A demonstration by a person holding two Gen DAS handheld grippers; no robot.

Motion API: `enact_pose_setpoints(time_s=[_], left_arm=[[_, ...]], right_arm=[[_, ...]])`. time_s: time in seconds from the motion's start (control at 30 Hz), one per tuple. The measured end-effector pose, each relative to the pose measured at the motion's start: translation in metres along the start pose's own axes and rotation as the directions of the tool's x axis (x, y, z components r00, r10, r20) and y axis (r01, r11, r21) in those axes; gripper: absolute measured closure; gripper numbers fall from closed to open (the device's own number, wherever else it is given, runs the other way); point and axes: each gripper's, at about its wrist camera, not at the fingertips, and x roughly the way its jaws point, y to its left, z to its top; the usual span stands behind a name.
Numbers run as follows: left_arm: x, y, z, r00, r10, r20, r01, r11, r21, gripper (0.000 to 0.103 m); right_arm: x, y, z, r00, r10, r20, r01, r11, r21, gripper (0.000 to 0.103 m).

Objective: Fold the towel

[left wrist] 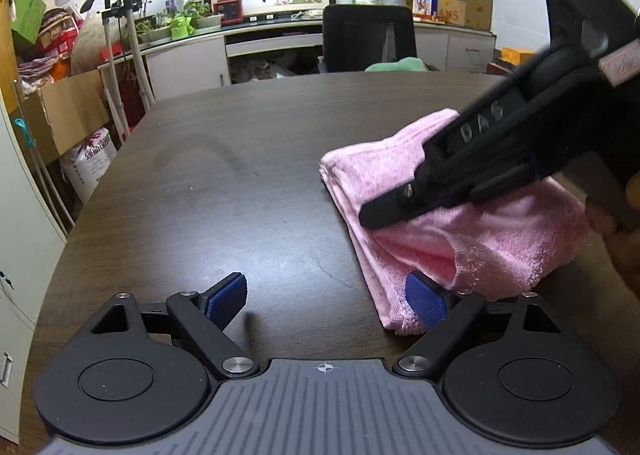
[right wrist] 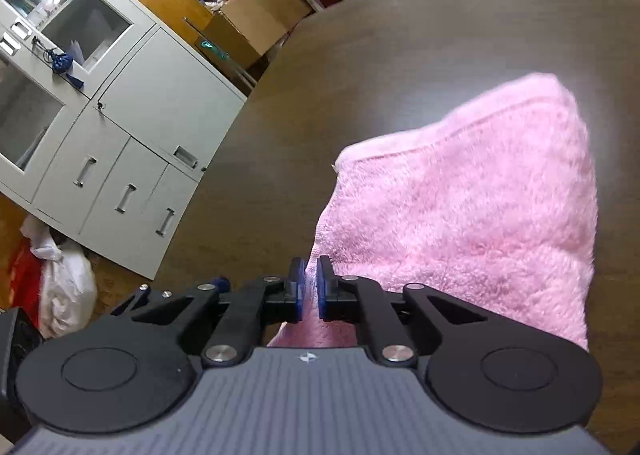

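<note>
Two grippers over one pink towel, and here's how it stands. On the left of the dark wooden table (left wrist: 208,175) there's bare surface, and the left gripper (left wrist: 326,301) hangs low over it with its blue pads spread wide, nothing pinched; its right-hand pad sits just against the towel's near corner. Moving right, the towel (left wrist: 400,183) lies on the table's right half, already doubled into a thick, narrow bundle. Its long axis runs from that near corner away toward the far right, and the neat folded edge faces left. Further right, the right gripper (right wrist: 310,287) comes in from above, jaws all but closed. In its own view the cloth passes beneath the fingers, but whether any is actually nipped I cannot tell. As for handling: this looks plush, light and floppy, so it'll sag and slide open if lifted by one layer. Best bet is pinching all layers at a corner or hemmed edge.
</note>
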Motion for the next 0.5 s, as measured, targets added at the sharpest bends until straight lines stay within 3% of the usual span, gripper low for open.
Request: enact_pose_setpoints(time_s=[0.07, 0.13, 0.17, 0.2, 0.37, 0.5], left_arm=[[-0.002, 0.004, 0.001, 1.0, -0.001, 0.012, 0.001, 1.0, -0.017, 0.015], [-0.003, 0.01, 0.003, 1.0, 0.002, 0.014, -0.002, 0.999, -0.038, 0.015], [-0.002, 0.012, 0.003, 1.0, 0.007, 0.011, -0.007, 0.999, -0.046, 0.015], [-0.002, 0.013, 0.004, 1.0, 0.011, 0.009, -0.011, 0.999, -0.052, 0.015], [-0.004, 0.018, 0.006, 1.0, 0.017, 0.018, -0.016, 0.998, -0.06, 0.015], [-0.007, 0.025, 0.008, 0.999, 0.038, 0.02, -0.036, 0.996, -0.082, 0.015]], right_arm=[[-0.005, -0.003, 0.0, 1.0, 0.018, 0.007, -0.018, 1.0, 0.016, 0.084], [-0.01, -0.001, 0.001, 1.0, 0.028, 0.013, -0.028, 1.0, 0.008, 0.067], [-0.013, 0.0, 0.001, 0.999, 0.034, 0.016, -0.034, 0.999, 0.002, 0.05], [-0.018, 0.004, 0.002, 0.999, 0.042, 0.023, -0.042, 0.999, -0.006, 0.041], [-0.052, 0.021, 0.0, 0.995, 0.08, 0.062, -0.076, 0.996, -0.055, 0.04], [-0.067, 0.021, -0.006, 0.99, 0.129, 0.059, -0.129, 0.992, -0.016, 0.036]])
